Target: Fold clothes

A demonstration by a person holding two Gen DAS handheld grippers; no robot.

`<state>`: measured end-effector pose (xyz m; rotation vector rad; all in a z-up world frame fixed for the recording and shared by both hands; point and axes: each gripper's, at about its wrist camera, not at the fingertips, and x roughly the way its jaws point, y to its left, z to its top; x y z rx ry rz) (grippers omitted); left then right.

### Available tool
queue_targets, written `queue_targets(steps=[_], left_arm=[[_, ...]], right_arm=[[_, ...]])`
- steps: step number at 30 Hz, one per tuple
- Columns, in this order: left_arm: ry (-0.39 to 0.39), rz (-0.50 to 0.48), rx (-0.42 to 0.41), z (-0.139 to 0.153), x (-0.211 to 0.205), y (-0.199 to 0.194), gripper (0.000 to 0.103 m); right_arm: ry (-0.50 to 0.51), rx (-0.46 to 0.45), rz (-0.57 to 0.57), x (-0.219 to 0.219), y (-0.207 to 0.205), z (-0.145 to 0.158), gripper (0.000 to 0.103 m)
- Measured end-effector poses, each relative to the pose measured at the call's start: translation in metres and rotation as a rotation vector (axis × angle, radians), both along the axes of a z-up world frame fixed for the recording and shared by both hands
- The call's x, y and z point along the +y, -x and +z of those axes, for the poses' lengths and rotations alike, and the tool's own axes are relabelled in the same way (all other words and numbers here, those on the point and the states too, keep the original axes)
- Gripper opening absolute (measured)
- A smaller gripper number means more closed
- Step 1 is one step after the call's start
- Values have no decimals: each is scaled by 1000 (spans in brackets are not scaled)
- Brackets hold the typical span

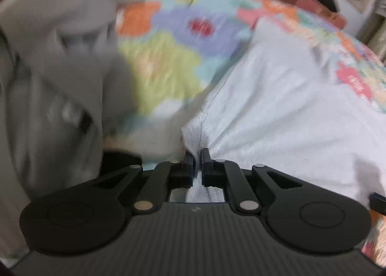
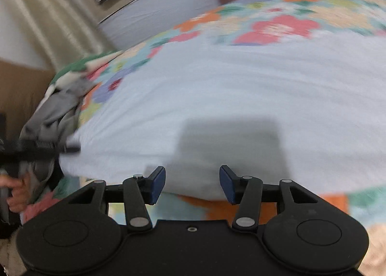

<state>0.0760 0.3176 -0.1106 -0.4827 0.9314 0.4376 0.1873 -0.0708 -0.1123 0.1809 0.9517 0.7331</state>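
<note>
Matt white cloth garment [image 1: 289, 107]

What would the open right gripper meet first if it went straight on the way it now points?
Probably the white garment spread on the floral bedspread: its near edge lies just beyond the right gripper, whose jaws stand apart. Blur leaves the depth uncertain.

One white garment [image 1: 289, 111], perhaps one grey garment [image 1: 60, 70], one floral bedspread [image 1: 168, 41].

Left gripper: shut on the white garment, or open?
Shut. The left gripper has its fingers nearly together with a seamed edge of the white garment pinched between them. The right gripper is open, holding nothing.
</note>
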Motion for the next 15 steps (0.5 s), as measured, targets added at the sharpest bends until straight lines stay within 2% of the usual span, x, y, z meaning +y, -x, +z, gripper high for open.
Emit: queue_targets(steps=[1, 4, 6, 8, 10, 12, 15], left_arm=[[3, 3, 5, 1, 2, -3, 6], [-76, -27, -18, 20, -7, -3, 13], [-63, -95, -117, 41, -17, 8, 28], [-54, -147, -256, 64, -25, 21, 55], [-80, -178, -354, 83, -35, 31, 64], [-75, -204, -384, 90, -47, 29, 65], [25, -292, -352, 82, -71, 6, 65]], right_arm=[[-22, 17, -24, -11, -2, -2, 55], [-49, 35, -76, -36, -6, -4, 55], [11, -15, -97, -50, -7, 1, 55], [90, -83, -146, -68, -7, 8, 55], [133, -120, -226, -95, -10, 14, 55], [126, -120, -311, -122, -11, 19, 55], [74, -96, -446, -166, -12, 19, 56]])
